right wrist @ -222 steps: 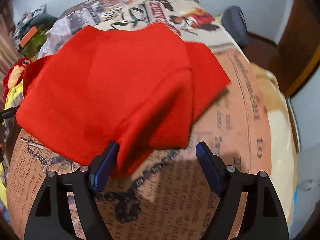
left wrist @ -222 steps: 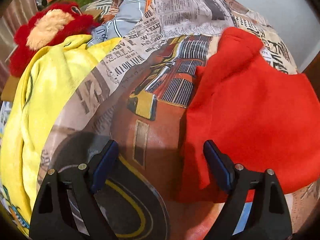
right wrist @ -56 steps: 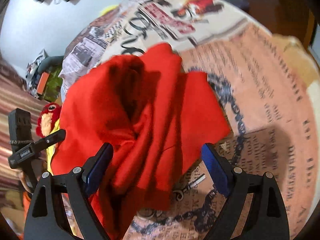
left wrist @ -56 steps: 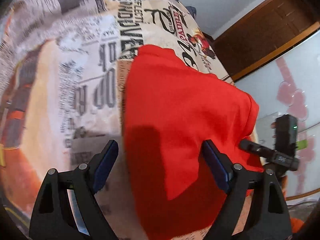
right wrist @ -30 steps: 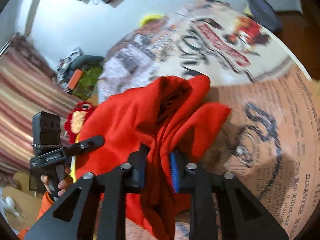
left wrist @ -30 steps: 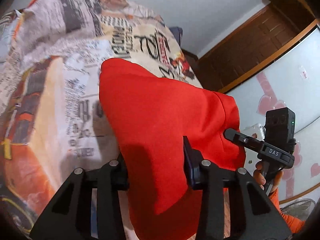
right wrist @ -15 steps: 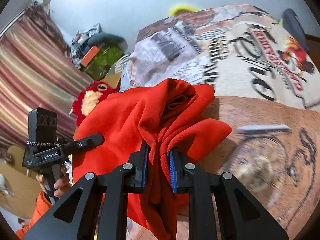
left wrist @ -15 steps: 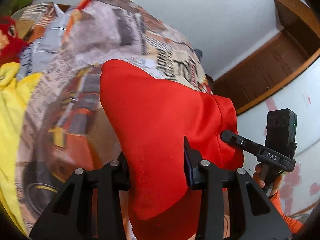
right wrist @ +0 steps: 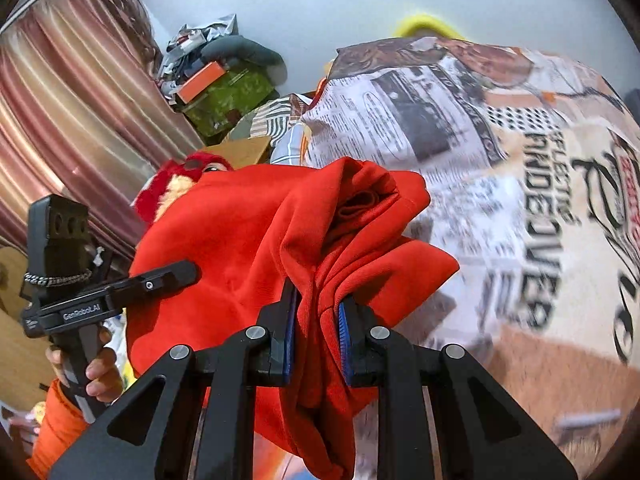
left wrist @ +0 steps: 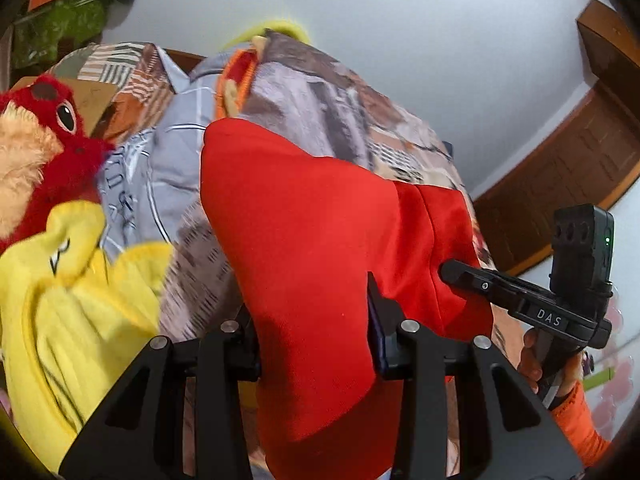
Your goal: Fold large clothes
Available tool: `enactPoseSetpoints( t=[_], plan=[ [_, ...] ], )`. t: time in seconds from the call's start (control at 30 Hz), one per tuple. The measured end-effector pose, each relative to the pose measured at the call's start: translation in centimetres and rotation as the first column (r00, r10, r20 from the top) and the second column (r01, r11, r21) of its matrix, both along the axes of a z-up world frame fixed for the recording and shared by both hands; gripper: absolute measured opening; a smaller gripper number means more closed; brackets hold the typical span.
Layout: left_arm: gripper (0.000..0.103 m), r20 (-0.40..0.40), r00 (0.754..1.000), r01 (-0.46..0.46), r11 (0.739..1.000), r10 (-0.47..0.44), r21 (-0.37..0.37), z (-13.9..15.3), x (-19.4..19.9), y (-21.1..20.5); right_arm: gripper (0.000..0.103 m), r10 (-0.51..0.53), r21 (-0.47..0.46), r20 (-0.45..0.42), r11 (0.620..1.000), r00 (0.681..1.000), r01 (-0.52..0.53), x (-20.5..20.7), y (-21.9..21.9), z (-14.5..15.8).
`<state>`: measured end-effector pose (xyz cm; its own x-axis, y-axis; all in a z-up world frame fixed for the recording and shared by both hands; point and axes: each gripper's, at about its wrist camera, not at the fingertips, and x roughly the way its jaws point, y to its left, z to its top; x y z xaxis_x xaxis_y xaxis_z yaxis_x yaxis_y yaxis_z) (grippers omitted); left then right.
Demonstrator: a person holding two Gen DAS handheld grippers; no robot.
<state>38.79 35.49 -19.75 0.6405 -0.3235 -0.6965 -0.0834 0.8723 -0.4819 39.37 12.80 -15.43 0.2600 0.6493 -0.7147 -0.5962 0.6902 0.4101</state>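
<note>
Both grippers clamp the red garment (left wrist: 304, 216) and hold it up over the printed bedspread (right wrist: 500, 168): the left gripper (left wrist: 312, 344) pinches a broad fold, and the right gripper (right wrist: 316, 320) is nearly closed on a bunched edge. The cloth hangs between the 2 tools and drapes below their jaws. A yellow garment (left wrist: 68, 312) and a red plush toy (left wrist: 36, 152) lie to the left on the bed.

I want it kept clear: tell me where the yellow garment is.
In the left wrist view, the yellow garment lies lower left, below the red plush toy.
</note>
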Motion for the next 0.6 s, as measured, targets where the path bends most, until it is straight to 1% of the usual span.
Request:
enactPoseSetpoints(
  t=[0.1, 0.17, 0.2, 0.23, 0.27, 0.3, 0.33, 0.37, 0.4, 0.47, 0.5, 0.53, 0.57, 0.6],
  plan=[
    [0.039, -0.041, 0.999, -0.030, 0.999, 0.031, 0.025, -2.9, 2.2, 1.7, 0.016, 0.003, -0.027, -0.025, 1.000, 1.000, -0.004, 2.2, 2.0, -2.6],
    [0.039, -0.114, 0.992, -0.046, 0.999, 0.049, 0.028, -6.1, 3.5, 2.8, 0.016, 0.000, -0.085, -0.045, 0.996, 0.999, -0.003, 3.3, 3.1, -4.9],
    [0.041, -0.150, 0.987, -0.051, 0.998, 0.054, 0.027, -7.5, 3.8, 3.1, 0.018, -0.003, -0.129, -0.053, 0.992, 0.999, -0.004, 3.7, 3.6, -6.3],
    [0.044, -0.197, 0.978, -0.061, 0.998, 0.065, 0.028, -9.3, 4.2, 3.6, 0.022, -0.012, -0.169, -0.061, 0.986, 0.998, 0.001, 3.9, 3.8, -7.7],
    [0.051, -0.220, 0.972, -0.076, 0.996, 0.082, 0.037, -10.6, 4.1, 4.0, 0.025, -0.024, -0.192, -0.068, 0.981, 0.997, 0.011, 4.1, 3.8, -8.7],
    [0.056, -0.219, 0.971, -0.090, 0.995, 0.096, 0.036, -11.1, 3.9, 4.4, 0.034, -0.040, -0.208, -0.086, 0.978, 0.995, 0.021, 4.2, 3.5, -9.6],
    [0.056, -0.211, 0.973, -0.094, 0.995, 0.095, 0.015, -11.2, 3.4, 4.7, 0.041, -0.049, -0.210, -0.115, 0.977, 0.992, 0.024, 4.1, 3.2, -10.4],
    [0.056, -0.212, 0.974, -0.088, 0.996, 0.082, -0.018, -11.1, 3.0, 5.1, 0.041, -0.053, -0.207, -0.129, 0.978, 0.990, 0.025, 4.1, 2.9, -10.6],
    [0.056, -0.215, 0.973, -0.085, 0.996, 0.079, -0.019, -10.8, 2.7, 5.1, 0.041, -0.051, -0.205, -0.129, 0.978, 0.990, 0.024, 3.9, 2.7, -10.6],
    [0.056, -0.206, 0.975, -0.069, 0.996, 0.081, 0.063, -9.6, 2.1, 4.5, 0.042, -0.046, -0.224, -0.094, 0.974, 0.994, 0.024, 3.0, 2.3, -9.6],
    [0.056, -0.198, 0.977, -0.057, 0.990, 0.083, 0.131, -8.7, 1.8, 3.8, 0.044, -0.045, -0.237, -0.067, 0.971, 0.997, 0.028, 2.5, 2.3, -8.7],
    [0.056, -0.185, 0.979, -0.048, 0.979, 0.086, 0.198, -7.8, 1.5, 2.9, 0.045, -0.042, -0.244, -0.036, 0.969, 0.998, 0.032, 2.1, 2.4, -7.9],
    [0.057, -0.178, 0.980, -0.042, 0.972, 0.084, 0.232, -7.4, 1.3, 2.4, 0.045, -0.036, -0.242, -0.010, 0.970, 0.999, 0.032, 1.7, 2.4, -7.2],
    [0.061, -0.173, 0.982, -0.029, 0.961, 0.079, 0.275, -6.9, 1.0, 1.5, 0.045, -0.028, -0.237, 0.012, 0.971, 1.000, 0.030, 1.3, 2.5, -6.5]
  ],
)
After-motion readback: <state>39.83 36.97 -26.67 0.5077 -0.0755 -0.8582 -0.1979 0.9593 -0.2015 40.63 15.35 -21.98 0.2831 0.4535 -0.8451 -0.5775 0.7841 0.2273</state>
